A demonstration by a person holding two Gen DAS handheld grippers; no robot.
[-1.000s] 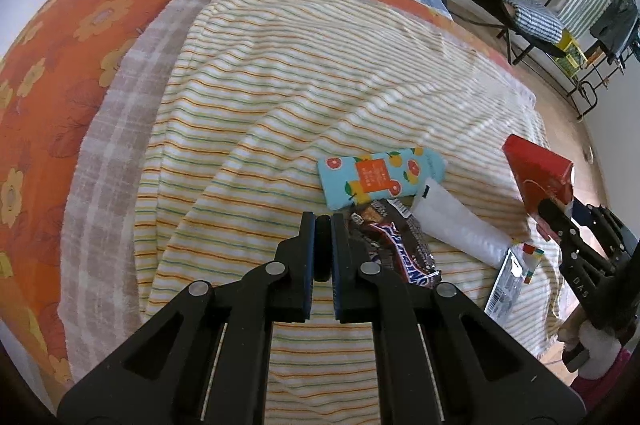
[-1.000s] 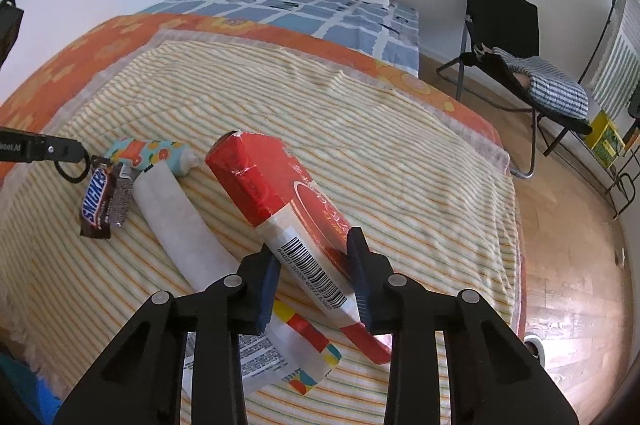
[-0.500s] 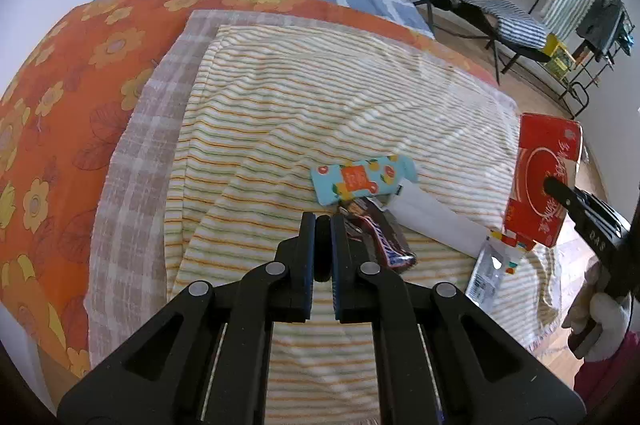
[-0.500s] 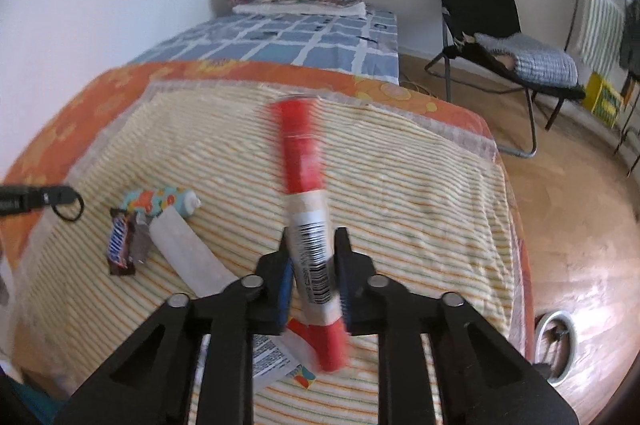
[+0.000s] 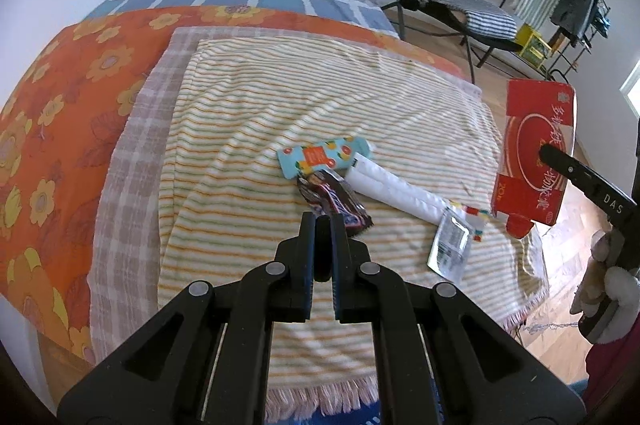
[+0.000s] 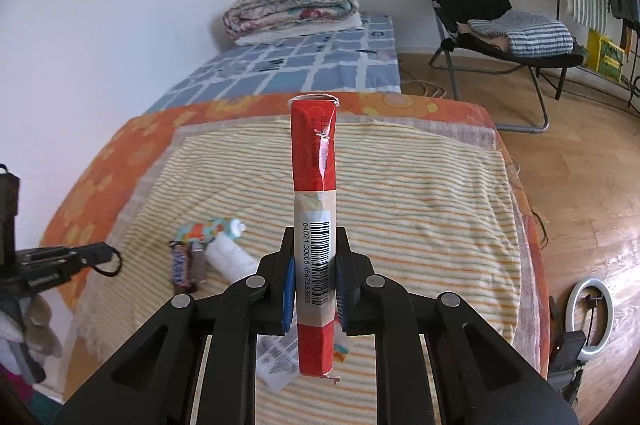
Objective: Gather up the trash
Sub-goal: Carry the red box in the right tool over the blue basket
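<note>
Above the striped towel [image 6: 420, 185], the right gripper [image 6: 314, 275] pinches the flattened red box [image 6: 314, 185] by its edges — it could buckle and slip; the left gripper [image 5: 322, 245], pressed together and empty, hangs over the candy wrapper [image 5: 334, 199].

Both grippers matte black w/ silver pivot screws; right gripper [image 6: 315, 279] has blue finger pads [image 6: 289, 289], "DAS" lettering on side. Hand [image 5: 608, 289] in white glove.
</note>
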